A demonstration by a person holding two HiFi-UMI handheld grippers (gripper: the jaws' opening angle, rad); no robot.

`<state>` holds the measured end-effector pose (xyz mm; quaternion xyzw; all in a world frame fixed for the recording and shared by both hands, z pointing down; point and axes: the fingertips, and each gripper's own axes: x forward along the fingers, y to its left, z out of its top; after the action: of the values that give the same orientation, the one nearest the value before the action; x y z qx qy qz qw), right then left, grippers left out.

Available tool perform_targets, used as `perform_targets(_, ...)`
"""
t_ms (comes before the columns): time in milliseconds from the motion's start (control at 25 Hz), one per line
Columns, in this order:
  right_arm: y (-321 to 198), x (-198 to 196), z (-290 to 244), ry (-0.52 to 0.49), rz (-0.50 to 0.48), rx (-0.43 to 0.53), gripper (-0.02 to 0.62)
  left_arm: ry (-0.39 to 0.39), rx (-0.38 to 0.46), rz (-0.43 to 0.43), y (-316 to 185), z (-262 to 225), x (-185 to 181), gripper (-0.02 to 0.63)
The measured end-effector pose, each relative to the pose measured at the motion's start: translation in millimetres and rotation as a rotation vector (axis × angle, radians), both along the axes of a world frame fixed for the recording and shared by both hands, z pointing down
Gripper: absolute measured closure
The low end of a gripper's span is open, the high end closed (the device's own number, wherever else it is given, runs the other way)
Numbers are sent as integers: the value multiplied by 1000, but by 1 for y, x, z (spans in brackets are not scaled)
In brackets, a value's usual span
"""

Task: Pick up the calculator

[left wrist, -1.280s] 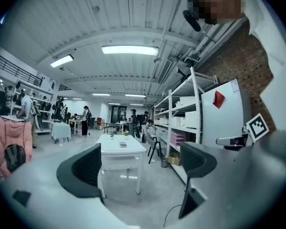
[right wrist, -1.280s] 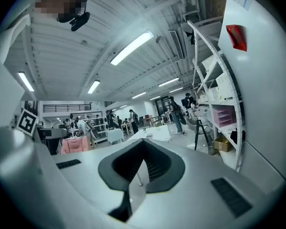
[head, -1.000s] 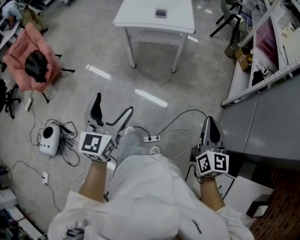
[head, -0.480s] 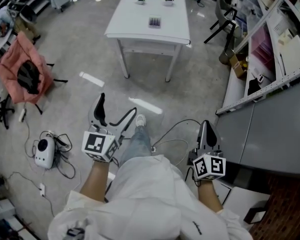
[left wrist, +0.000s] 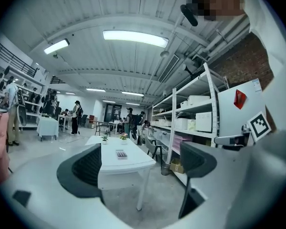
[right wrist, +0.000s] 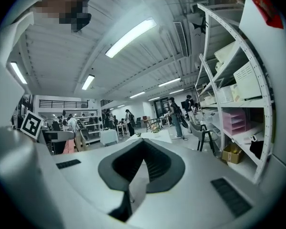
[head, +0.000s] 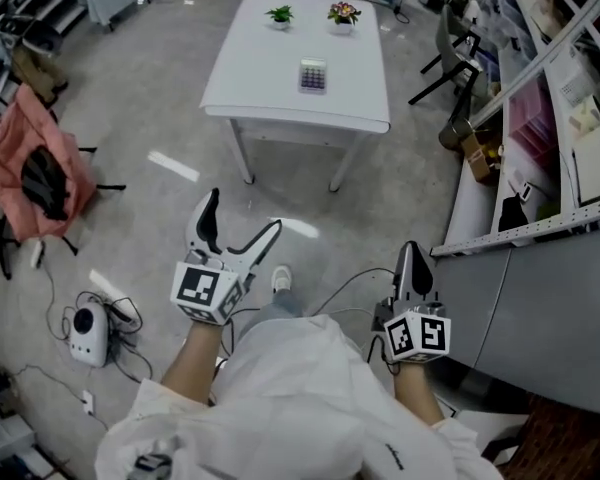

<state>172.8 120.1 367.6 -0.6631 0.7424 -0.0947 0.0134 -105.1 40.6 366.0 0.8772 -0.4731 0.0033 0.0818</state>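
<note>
A small calculator (head: pixel 313 75) with dark keys lies near the middle of a white table (head: pixel 260 98) at the top of the head view. It also shows small in the left gripper view as the calculator (left wrist: pixel 120 153) on the table (left wrist: pixel 133 163). My left gripper (head: pixel 242 230) is held well short of the table, over the floor, with its jaws wide apart and nothing between them. My right gripper (head: pixel 411 264) hangs further right, its jaws pressed together and empty. In the right gripper view the pads (right wrist: pixel 148 168) meet.
Two small potted plants (head: pixel 279 14) (head: pixel 342 13) stand at the table's far edge. Shelving racks (head: pixel 540 98) line the right side, with a dark chair (head: pixel 450 53) beside them. A chair draped in pink cloth (head: pixel 25 163) and floor cables (head: pixel 100 318) lie left.
The table and calculator have drawn nearer and lower in the head view as the person walks toward them. Both grippers keep their poses, left spread, right closed.
</note>
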Motion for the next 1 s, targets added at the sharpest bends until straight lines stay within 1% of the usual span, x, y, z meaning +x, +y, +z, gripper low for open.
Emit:
perform_targets(200, -74, -9, 13, 6, 12, -52, 578, 10, -35, 18, -75, 9, -9, 115)
perform_targets(360, -117, -12, 14, -1, 52, -59, 578, 13, -57, 38, -118, 22, -13, 115)
perform_targets(560, -138, -17, 9, -3, 54, -35, 578, 11, -62, 74, -137, 26, -3, 115)
perform_targets(760, -157, -23, 2, -3, 42, -23, 578, 1, -43, 110, -147, 19, 7, 115)
perform_targets(1000, -193, -21, 5, -8, -5, -12, 578, 0, -42, 95, -181, 17, 25, 115)
